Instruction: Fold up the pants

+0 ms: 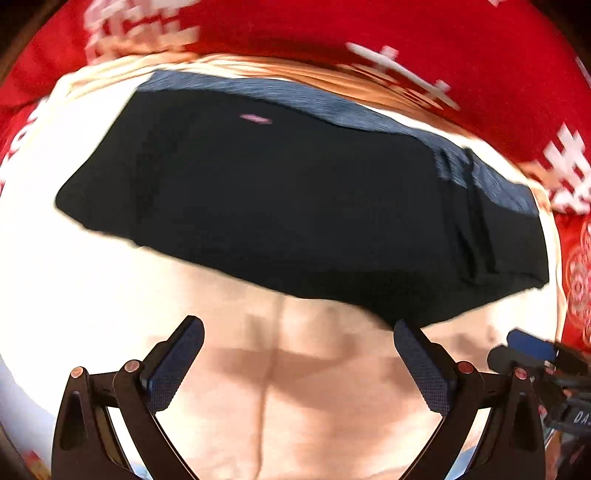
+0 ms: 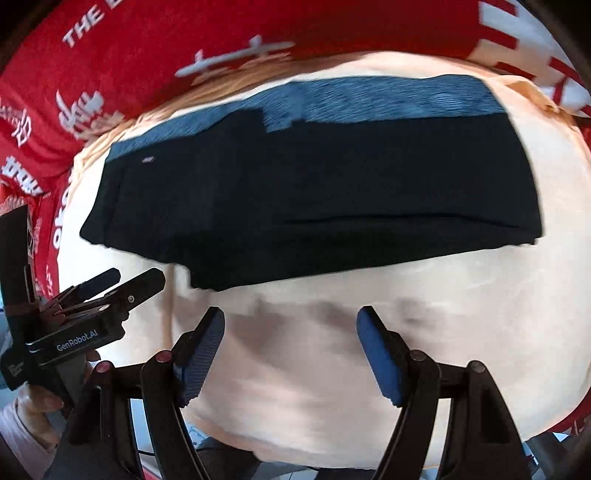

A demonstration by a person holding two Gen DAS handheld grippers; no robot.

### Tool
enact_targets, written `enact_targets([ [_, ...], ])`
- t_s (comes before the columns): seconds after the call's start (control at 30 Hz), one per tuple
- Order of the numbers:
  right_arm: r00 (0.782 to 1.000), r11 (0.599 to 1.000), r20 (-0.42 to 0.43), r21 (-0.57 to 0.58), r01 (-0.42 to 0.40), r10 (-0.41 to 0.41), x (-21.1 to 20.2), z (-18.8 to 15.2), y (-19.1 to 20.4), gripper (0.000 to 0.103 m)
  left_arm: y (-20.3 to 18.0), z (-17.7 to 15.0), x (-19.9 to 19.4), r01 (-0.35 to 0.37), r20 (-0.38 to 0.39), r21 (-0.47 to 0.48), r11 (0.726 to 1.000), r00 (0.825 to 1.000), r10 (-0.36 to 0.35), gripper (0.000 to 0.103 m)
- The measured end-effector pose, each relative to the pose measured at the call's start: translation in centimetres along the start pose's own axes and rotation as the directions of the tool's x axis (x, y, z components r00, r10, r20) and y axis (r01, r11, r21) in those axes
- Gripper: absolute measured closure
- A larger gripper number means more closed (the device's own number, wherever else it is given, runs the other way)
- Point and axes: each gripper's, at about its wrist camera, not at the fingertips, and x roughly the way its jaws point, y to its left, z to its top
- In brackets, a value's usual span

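Left wrist view: left gripper [image 1: 299,328] spread wide and empty over bare cream cloth [image 1: 258,406], right gripper [image 2: 290,321] likewise apart holding nothing, dark pants [image 1: 295,206] beyond lying folded flat on the cloth, red banner [image 1: 443,55] behind; fold looking near done, probably needing one more halving or a smoothing press.

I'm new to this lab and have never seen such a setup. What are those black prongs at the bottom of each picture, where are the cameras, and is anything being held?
No robot here: a person holds a hand tool with two fingers in each hand. Each picture comes from a camera on one tool, looking along its fingers. The left gripper and the right gripper both stand open and empty above a cream cloth. Beyond them lie dark folded pants with a blue-grey band along the far edge. A red printed cloth lies behind. The right view also shows the left tool at its left edge.
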Motion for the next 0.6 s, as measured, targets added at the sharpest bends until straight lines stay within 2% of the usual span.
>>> enact_targets([
  [0.33, 0.998, 0.991, -0.059, -0.135, 0.019, -0.027, 2.6, 0.0, 7.0, 0.026, 7.1, -0.1, -0.9, -0.033, 0.006, -0.13, 0.991, 0.999, 0.034, 0.0],
  [0.6, 0.996, 0.981, -0.083, -0.191, 0.023, -0.04, 3.5, 0.4, 10.2, 0.025, 9.9, 1.2, -0.8, -0.07, 0.033, -0.183, 0.981, 0.996, 0.077, 0.0],
])
